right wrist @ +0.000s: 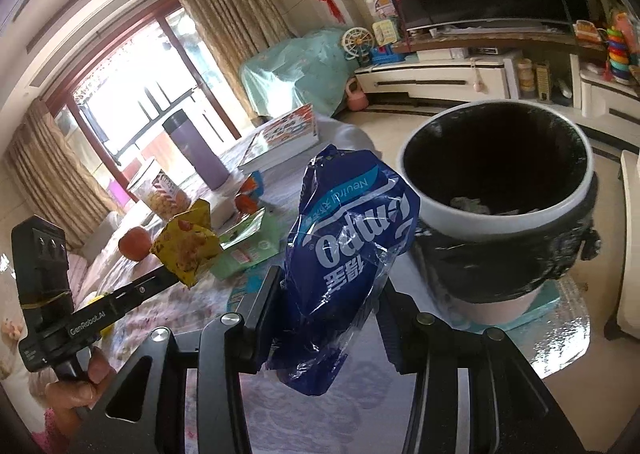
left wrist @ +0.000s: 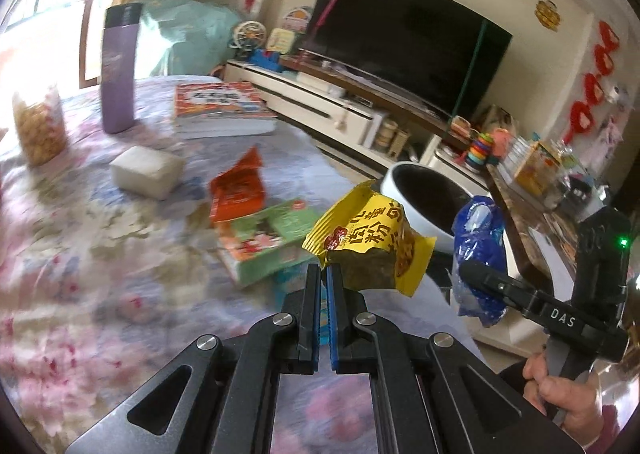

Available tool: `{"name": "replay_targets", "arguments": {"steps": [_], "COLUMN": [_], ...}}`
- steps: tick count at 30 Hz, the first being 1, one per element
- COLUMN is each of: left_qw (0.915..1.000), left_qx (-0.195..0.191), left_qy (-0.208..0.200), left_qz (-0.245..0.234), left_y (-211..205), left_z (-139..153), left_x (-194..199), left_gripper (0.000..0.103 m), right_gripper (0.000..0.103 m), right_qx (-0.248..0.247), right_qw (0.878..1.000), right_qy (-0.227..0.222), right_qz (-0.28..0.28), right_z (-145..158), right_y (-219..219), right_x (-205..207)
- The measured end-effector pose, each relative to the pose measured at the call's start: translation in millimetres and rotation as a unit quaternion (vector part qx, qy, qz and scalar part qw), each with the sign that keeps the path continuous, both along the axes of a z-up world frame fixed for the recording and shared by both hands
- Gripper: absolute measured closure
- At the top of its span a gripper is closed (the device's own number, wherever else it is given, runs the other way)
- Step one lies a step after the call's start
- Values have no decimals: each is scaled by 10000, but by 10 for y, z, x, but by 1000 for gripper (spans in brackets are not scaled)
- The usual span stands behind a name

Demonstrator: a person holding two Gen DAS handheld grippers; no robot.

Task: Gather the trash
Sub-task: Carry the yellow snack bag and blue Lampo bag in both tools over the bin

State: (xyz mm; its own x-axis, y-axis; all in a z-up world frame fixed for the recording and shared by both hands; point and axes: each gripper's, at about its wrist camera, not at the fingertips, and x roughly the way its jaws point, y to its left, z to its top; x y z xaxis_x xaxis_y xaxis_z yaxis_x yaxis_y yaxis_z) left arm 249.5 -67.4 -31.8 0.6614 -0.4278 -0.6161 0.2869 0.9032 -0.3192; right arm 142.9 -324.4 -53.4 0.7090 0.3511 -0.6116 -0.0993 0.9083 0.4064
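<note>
A: Where's the trash just now?

B: Both bits are in the air. The left gripper (left wrist: 324, 274) is clamped tight on a corner of the yellow wrapper (left wrist: 370, 244), which hangs near the table's right edge. The right gripper (right wrist: 328, 294) pinches the blue bag (right wrist: 344, 230), just left of the bin (right wrist: 496, 206) and nearer to it.

A: So how should the drop go?

B: I'd say carry each piece right over the bin's mouth before letting go. Both are light film and may drift or cling to the pads. Blue bag first, then the wrapper, so the grippers don't cross.

A: Anything readable?

B: The blue bag shows "Tempo", upside down, with "Neutral" above it. The yellow wrapper has red Chinese characters, partly creased. "DAS" is on the right gripper's arm and "GenRobot.AI" on the left's. An orange wrapper (left wrist: 238, 190) is still on the table.
</note>
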Motion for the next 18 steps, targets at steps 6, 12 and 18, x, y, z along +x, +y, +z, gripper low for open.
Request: {"name": "replay_targets", "arguments": {"steps": [6,12,18], "left_qw": [9998,9994,9990], "left_qx": [67,123,162], "left_qy": [-7,43,52], "left_qz": [-183,-309,-419], "left_y": [-266,-499,-734], "left_z": [6,-16,-30], "left_x": [128,311,497], "left_gripper": [102,102,102], "right_gripper": [58,58,58], "right_qx": [-65,-151,-204], "right_qw": [9999,9995,9990], "right_qy": [-23,-37,-12], "right_qz": [-133,-264,-395], "right_z": [34,68,75], "right_y": [-195,-414,-612], "right_x": [-18,6,68]}}
